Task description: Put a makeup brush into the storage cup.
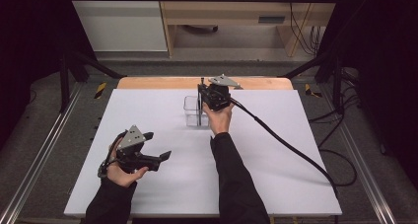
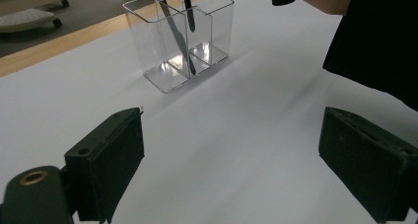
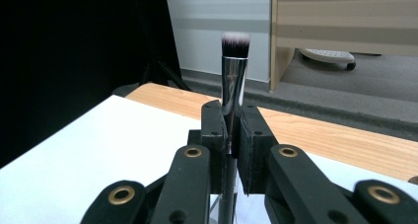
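Right gripper view says it all: your right gripper [image 3: 231,150] is clenched on the makeup brush [image 3: 233,71], bristles up, handle running down between the jaws. From the high view, the clear organizer [image 1: 191,110] sits right under that gripper, and the brush's lower end already dips into one compartment. So you're nearly done, just lower and let go. Your left gripper [image 2: 236,165] is released, holding nothing, well short of the organizer.

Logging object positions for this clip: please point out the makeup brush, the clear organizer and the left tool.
makeup brush [image 3: 233,76], right gripper view, on its silver ferrule.
clear organizer [image 2: 148,41], left gripper view, on its near-left wall.
left tool [image 1: 156,146], high view, midway between its open fingertips.
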`<state>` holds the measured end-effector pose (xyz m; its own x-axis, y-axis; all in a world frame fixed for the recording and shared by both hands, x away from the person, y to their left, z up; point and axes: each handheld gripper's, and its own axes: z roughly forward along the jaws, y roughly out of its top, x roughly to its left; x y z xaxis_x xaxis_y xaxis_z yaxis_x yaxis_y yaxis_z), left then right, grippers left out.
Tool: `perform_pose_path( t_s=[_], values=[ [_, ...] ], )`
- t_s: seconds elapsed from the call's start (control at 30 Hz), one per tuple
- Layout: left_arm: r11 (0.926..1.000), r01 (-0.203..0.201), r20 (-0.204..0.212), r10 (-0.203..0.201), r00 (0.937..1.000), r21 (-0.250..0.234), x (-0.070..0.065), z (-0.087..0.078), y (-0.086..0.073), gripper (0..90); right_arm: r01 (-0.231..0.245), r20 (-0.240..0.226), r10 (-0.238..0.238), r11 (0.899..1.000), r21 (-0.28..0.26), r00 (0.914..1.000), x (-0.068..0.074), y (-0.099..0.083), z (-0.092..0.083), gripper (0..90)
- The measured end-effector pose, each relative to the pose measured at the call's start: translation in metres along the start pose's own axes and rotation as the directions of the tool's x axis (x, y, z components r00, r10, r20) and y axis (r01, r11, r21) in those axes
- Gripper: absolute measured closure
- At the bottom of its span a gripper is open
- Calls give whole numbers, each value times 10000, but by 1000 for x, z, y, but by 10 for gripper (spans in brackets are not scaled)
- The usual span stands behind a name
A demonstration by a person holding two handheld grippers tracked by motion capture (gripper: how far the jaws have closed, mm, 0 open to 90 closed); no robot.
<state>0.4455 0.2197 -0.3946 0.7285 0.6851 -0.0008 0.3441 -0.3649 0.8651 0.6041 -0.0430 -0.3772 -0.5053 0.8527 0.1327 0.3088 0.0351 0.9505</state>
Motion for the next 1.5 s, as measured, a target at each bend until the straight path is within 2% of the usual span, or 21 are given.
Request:
perform_pose_path(
  t_s=[0.4,0.83,1.13,1.33,1.5],
  values=[
    [10000,-52,-39,52,10000,-48,0,-1,1,91,108,72,-110,9997,203,9999,1,-8,4,838],
    [9999,-133,-71,133,9999,-39,0,0,1,92,-30,112,25,9988,481,9999,-3,-20,5,837],
    [9999,-140,-75,140,9999,-20,0,0,1,92,-29,189,13,9965,841,9998,-2,-28,8,837],
    [9999,-145,-69,145,9999,-10,-1,1,1,93,-28,305,-12,9916,1290,9995,-2,-30,9,832],
    [9998,-178,-65,178,9998,21,-1,1,1,93,-133,241,99,9897,1423,9997,-2,-29,7,797]
  ],
)
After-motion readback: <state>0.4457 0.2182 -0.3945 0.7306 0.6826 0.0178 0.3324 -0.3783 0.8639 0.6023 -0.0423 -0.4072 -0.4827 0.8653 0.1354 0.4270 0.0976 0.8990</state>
